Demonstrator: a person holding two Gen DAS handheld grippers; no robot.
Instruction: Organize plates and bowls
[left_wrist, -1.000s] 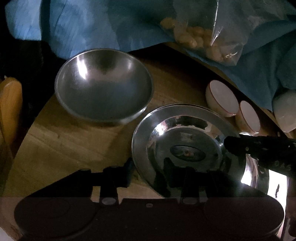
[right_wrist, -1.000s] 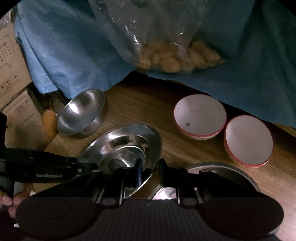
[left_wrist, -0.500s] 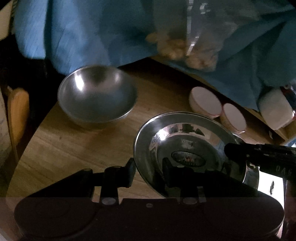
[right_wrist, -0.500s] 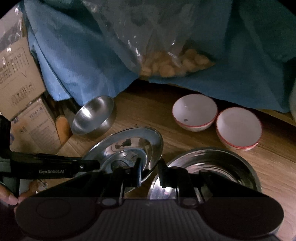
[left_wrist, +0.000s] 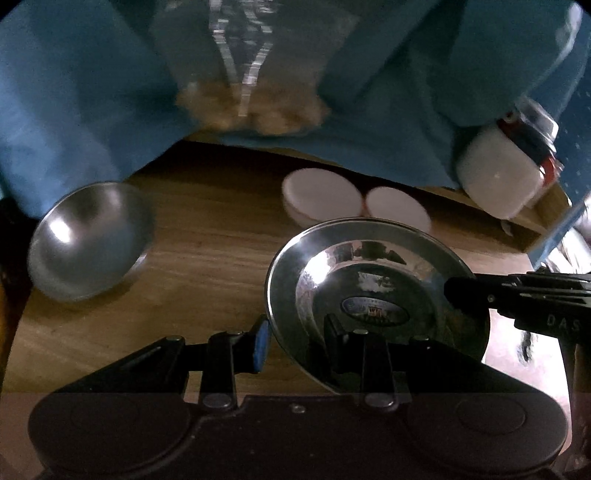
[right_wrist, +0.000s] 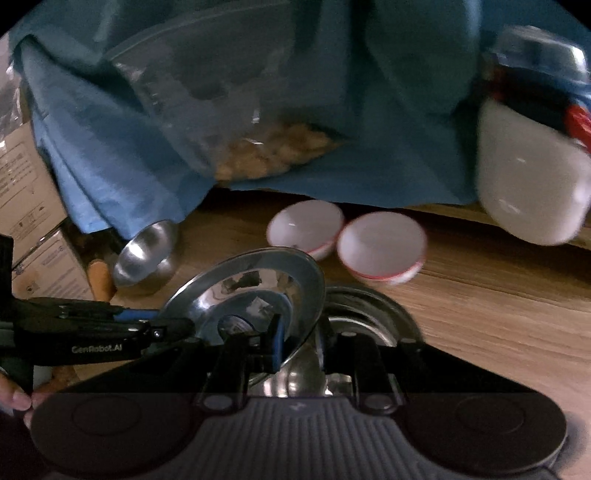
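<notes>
At the left, a steel bowl (left_wrist: 88, 240) sits on the wooden worktop (left_wrist: 207, 258). In the middle, the left tool (left_wrist: 295, 341) and right tool (right_wrist: 299, 345) both pinch the steel plate's (left_wrist: 373, 295) rim. Two white bowls (left_wrist: 321, 194) sit behind it.

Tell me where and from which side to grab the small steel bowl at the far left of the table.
Take the small steel bowl by its thin rim, from above on the near side, one finger inside and one outside. Its round, slick wall gives no flat faces to pinch, while the open mouth faces up and blue cloth crowds its far side.
</notes>
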